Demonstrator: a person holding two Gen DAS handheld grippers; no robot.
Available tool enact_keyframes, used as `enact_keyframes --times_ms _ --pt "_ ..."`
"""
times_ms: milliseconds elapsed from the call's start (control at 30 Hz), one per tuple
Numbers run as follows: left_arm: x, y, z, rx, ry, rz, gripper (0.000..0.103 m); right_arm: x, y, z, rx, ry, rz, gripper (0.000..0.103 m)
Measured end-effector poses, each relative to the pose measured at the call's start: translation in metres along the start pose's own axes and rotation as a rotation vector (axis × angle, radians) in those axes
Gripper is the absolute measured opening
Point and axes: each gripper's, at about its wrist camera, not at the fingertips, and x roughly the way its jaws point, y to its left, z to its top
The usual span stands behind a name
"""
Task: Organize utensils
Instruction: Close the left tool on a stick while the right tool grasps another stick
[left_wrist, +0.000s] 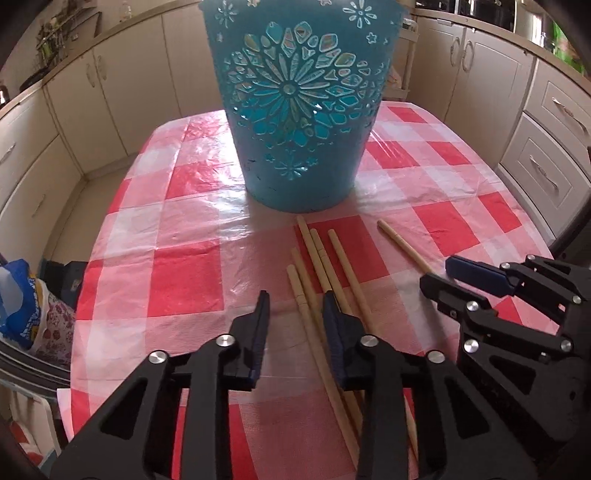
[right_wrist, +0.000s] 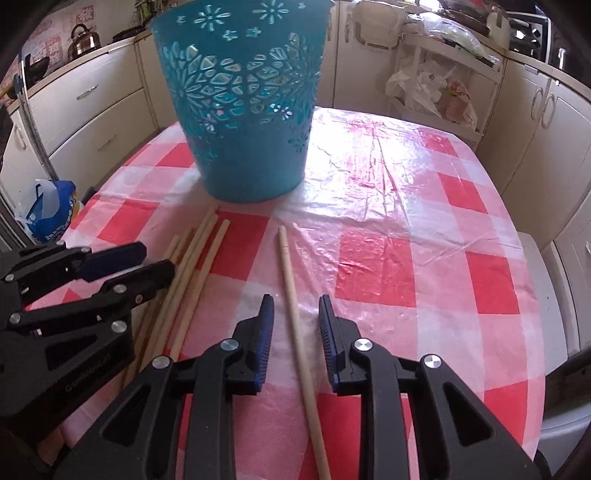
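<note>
So the big landmark here is the teal bucket (left_wrist: 299, 110), one of those plastic ones with flower cutouts, standing upright on a table with a red and white checked cloth (left_wrist: 184, 229). Can't see over the rim from either camera, so no idea what's inside it, if anything.

Right in front of the bucket's base there are wooden chopsticks lying flat on the cloth. I count six total. Five are bunched together in a loose bundle (left_wrist: 317, 266), far ends nearly reaching the bucket, a couple overlapping. The sixth is a lone chopstick (right_wrist: 295, 317), lying apart from the bundle, off to its right as seen from the right wrist camera, also pointing roughly toward the bucket.

Two grippers, both on the near side of the chopsticks from the bucket. The left gripper (left_wrist: 295, 295) has its fingers parted with a clear gap, and the nearest stick of the bundle runs up between them, but the pads aren't pressing on it. The rest of the bundle runs under or just past its right finger. The right gripper (right_wrist: 295, 299) is straddling the lone chopstick, a gap showing on each side of the stick, so it isn't gripping it.

Cream kitchen cabinets (left_wrist: 110, 92) all around behind the bucket.
</note>
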Motion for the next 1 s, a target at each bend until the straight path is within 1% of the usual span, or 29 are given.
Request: enact_keyframes --times_ms 33,67,200,267,300,333,433,467,567,667,733,767,800,833,900,933,1000 --pt "-0.001 0.001 0.0 0.002 -0.009 -0.012 0.02 -0.001 -0.005 0.0 0.034 0.009 -0.003 0.013" --pt "-0.001 0.002 -0.001 0.011 -0.009 -0.022 0.02 -0.001 -0.011 -0.002 0.071 0.015 -0.005 0.011" --pt "-0.005 0.008 -0.004 0.015 -0.002 -0.02 0.019 -0.01 -0.025 -0.012 0.165 0.024 0.024 0.011" --pt "-0.007 0.012 -0.004 0.006 0.003 -0.019 0.019 -0.012 -0.025 -0.014 0.16 0.017 0.044 0.011" --pt "-0.008 0.016 -0.004 -0.014 0.007 -0.036 0.019 -0.013 -0.023 -0.013 0.143 0.009 0.045 0.011" --pt "-0.008 0.019 -0.004 -0.035 0.01 -0.051 0.019 -0.013 -0.021 -0.012 0.125 0.005 0.045 0.014" --pt "-0.012 0.032 -0.006 -0.089 0.007 -0.082 0.02 -0.015 -0.017 -0.004 0.087 -0.015 0.042 0.029" --pt "-0.013 0.037 -0.007 -0.108 0.006 -0.088 0.02 -0.015 -0.015 -0.002 0.069 -0.019 0.039 0.03" --pt "-0.016 0.043 -0.012 -0.126 0.009 -0.084 0.02 -0.007 -0.009 0.004 0.016 -0.007 0.029 0.03" --pt "-0.014 0.04 -0.012 -0.106 0.01 -0.061 0.02 0.002 -0.006 0.003 -0.008 0.018 0.01 0.03" --pt "-0.013 0.038 -0.011 -0.099 0.011 -0.04 0.02 0.0 -0.008 0.001 0.012 0.012 0.004 0.029" --pt "-0.013 0.037 -0.01 -0.093 0.011 -0.029 0.02 -0.002 -0.009 -0.001 0.028 0.013 0.003 0.025" --pt "-0.012 0.034 -0.009 -0.079 0.009 -0.004 0.02 -0.003 -0.012 -0.003 0.048 0.013 0.002 0.024" --pt "-0.011 0.032 -0.007 -0.066 0.008 0.016 0.02 -0.004 -0.013 -0.003 0.063 0.015 0.009 0.023" --pt "-0.009 0.027 -0.005 -0.039 0.012 0.031 0.02 -0.006 -0.016 -0.005 0.092 0.031 0.039 0.023" --pt "-0.009 0.025 -0.004 -0.026 0.014 0.034 0.02 -0.007 -0.015 -0.005 0.088 0.036 0.054 0.023" --pt "-0.004 0.021 -0.003 -0.006 0.046 0.028 0.02 -0.007 -0.012 -0.002 0.052 0.021 0.044 0.023"
